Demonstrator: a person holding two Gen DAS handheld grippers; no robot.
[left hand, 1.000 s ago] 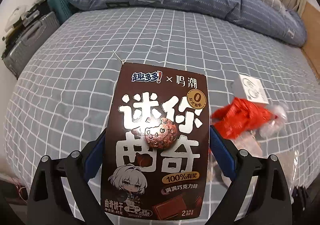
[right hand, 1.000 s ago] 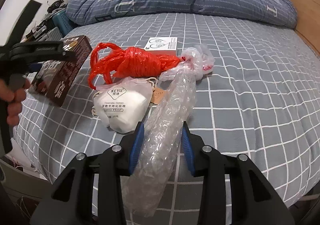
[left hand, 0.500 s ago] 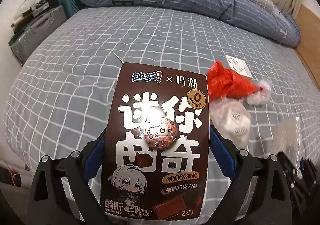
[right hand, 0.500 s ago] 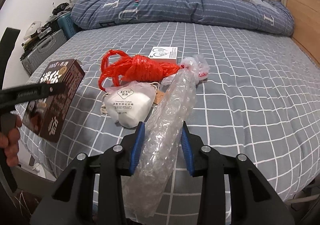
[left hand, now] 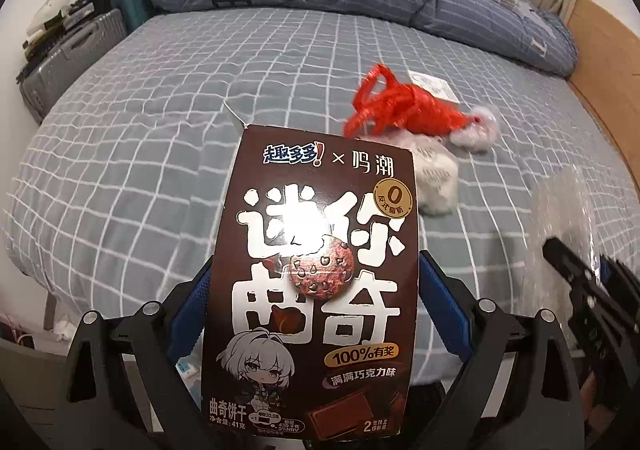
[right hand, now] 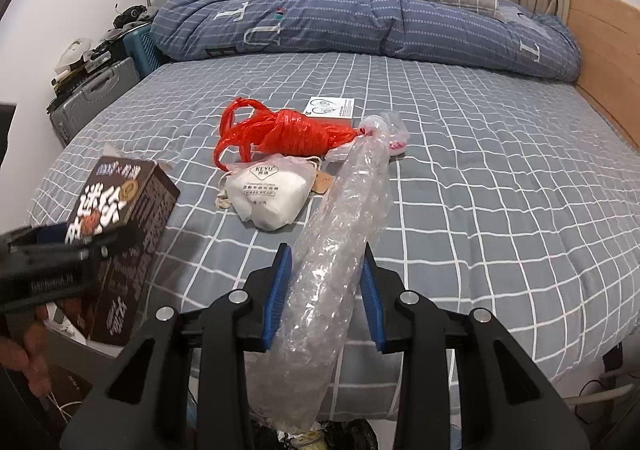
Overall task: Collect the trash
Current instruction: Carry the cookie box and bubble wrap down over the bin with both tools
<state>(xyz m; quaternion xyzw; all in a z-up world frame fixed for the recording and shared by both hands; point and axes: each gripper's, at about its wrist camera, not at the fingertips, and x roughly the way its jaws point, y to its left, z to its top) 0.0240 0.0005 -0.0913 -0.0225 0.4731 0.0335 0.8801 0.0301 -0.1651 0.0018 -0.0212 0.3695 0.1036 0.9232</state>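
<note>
My left gripper (left hand: 314, 282) is shut on a brown cookie box (left hand: 316, 270), held upright off the bed's near-left edge; the box (right hand: 120, 234) and that gripper (right hand: 60, 250) also show at the left of the right wrist view. My right gripper (right hand: 324, 278) is shut on a roll of clear bubble wrap (right hand: 340, 234), lifted over the bed's near edge. On the bed lie a red plastic bag (right hand: 280, 131), a white packet (right hand: 268, 193) and a small white card box (right hand: 330, 107).
A grey checked bed (right hand: 480, 189) fills both views, with a blue duvet (right hand: 360, 25) bunched at the far end. Suitcases (right hand: 92, 97) stand at the left, a wooden headboard (right hand: 604, 61) at the right. A hand (right hand: 32, 346) holds the left gripper.
Both grippers have drawn back toward the bed's near edge with their loads. The trash on the bed now looks farther away, and the bubble wrap's far end has lifted off the pile.
</note>
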